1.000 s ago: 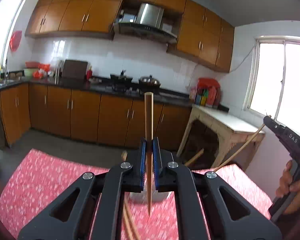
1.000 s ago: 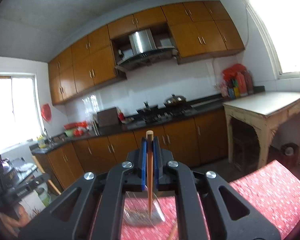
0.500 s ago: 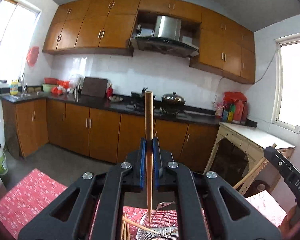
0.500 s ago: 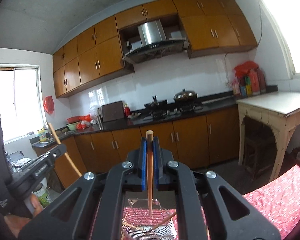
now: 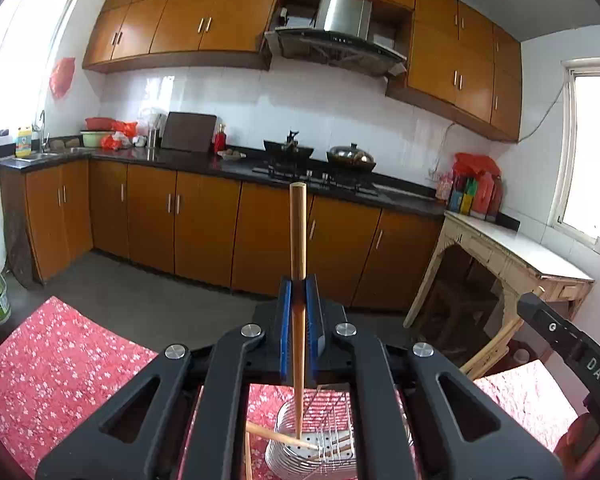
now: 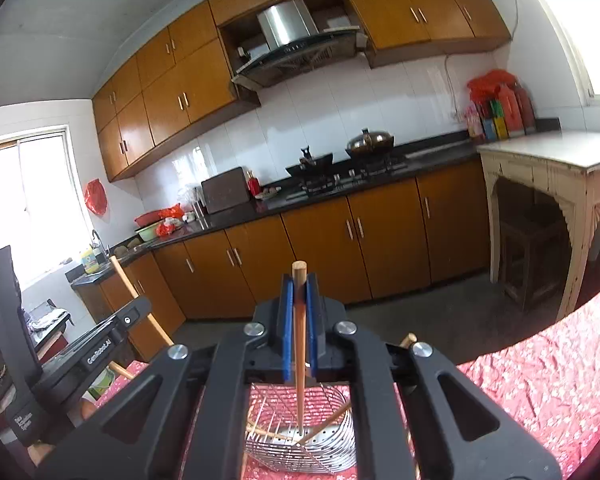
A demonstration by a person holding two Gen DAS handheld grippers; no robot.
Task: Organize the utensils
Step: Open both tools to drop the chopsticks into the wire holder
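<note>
Left gripper [image 5: 298,304] clamps one upright chopstick [image 5: 298,240]; right gripper [image 6: 299,308] clamps another chopstick [image 6: 299,320]. Both tips hang just above the wire utensil basket [image 6: 332,446] directly below on the red tablecloth [image 5: 60,368]; neither hand looks nearer.

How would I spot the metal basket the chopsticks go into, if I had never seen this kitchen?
Find the red flowered tablecloth on the table facing the brown cabinets. On it, just below the left gripper, stands a round wire basket of shiny metal. It is the only silver thing on the cloth, with wooden chopsticks leaning in it.
</note>
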